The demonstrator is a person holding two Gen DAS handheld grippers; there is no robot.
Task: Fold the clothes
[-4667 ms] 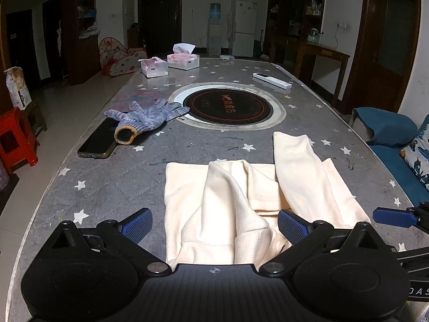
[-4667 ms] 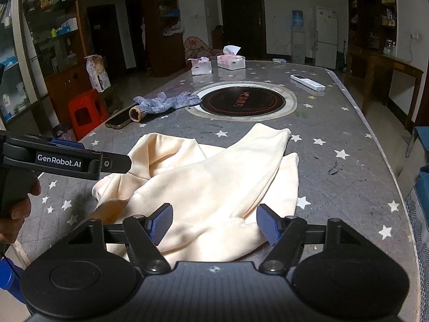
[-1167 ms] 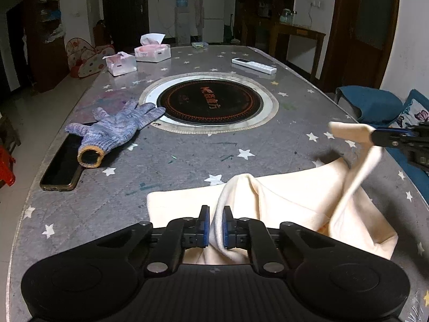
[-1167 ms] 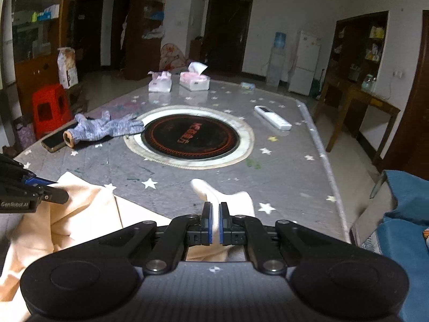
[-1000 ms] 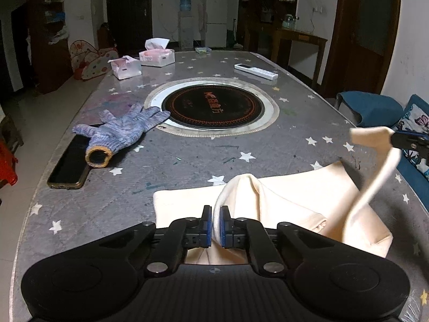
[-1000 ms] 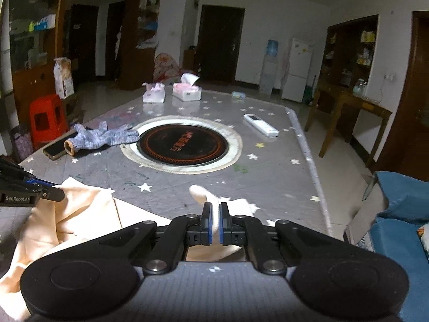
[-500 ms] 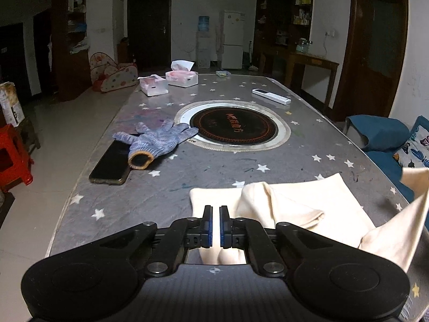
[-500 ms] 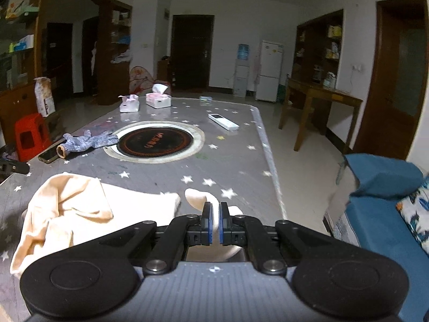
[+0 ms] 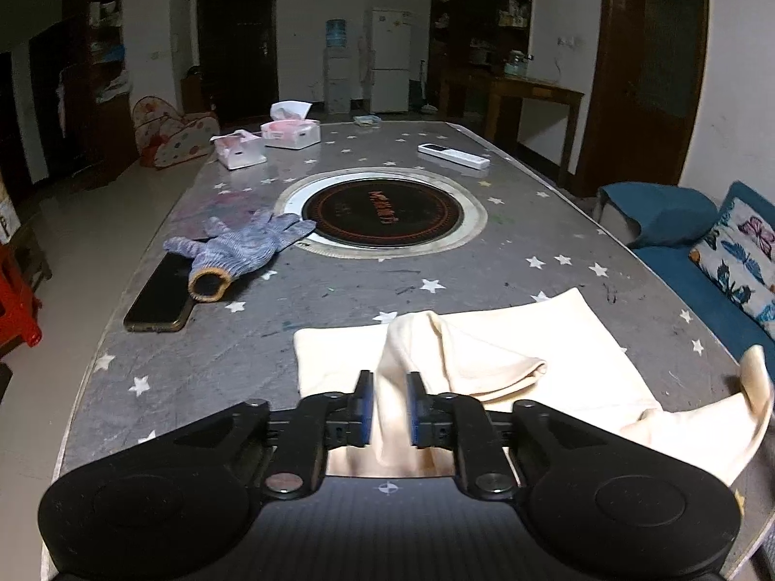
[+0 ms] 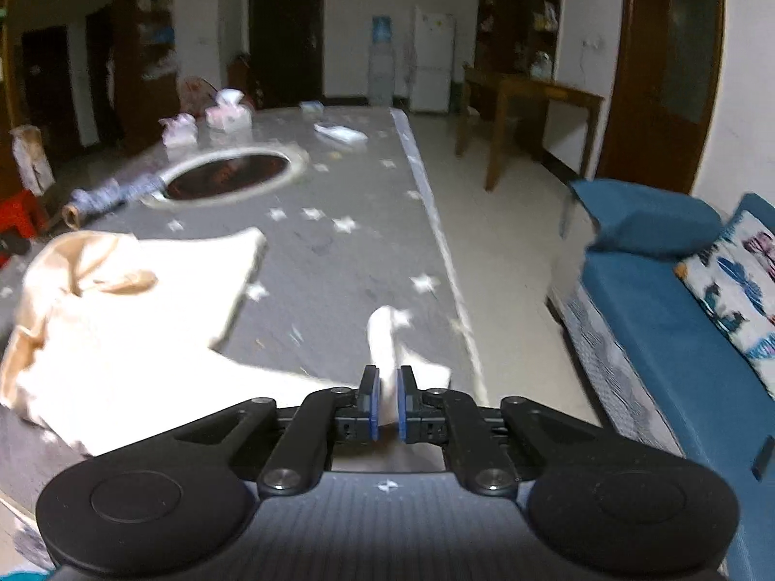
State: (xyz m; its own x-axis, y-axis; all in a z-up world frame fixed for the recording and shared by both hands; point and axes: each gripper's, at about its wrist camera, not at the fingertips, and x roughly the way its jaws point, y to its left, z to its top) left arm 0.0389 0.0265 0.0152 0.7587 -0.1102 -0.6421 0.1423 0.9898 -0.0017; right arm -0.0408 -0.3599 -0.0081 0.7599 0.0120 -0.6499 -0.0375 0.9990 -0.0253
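Pinching a raised fold of the cream garment between the left gripper jaws, the rest spread ahead on the starry table, knit glove far ahead-left, right gripper jaws clamped on a cream sleeve end, garment body lying left of them, view blurred.

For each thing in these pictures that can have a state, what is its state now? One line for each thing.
left gripper: jaws slightly apart, cloth between them
right gripper: shut on the cream garment
cream garment: partly folded, one end lifted
knit glove: lying flat, cuff open
phone: screen dark
tissue box: open, tissue sticking out
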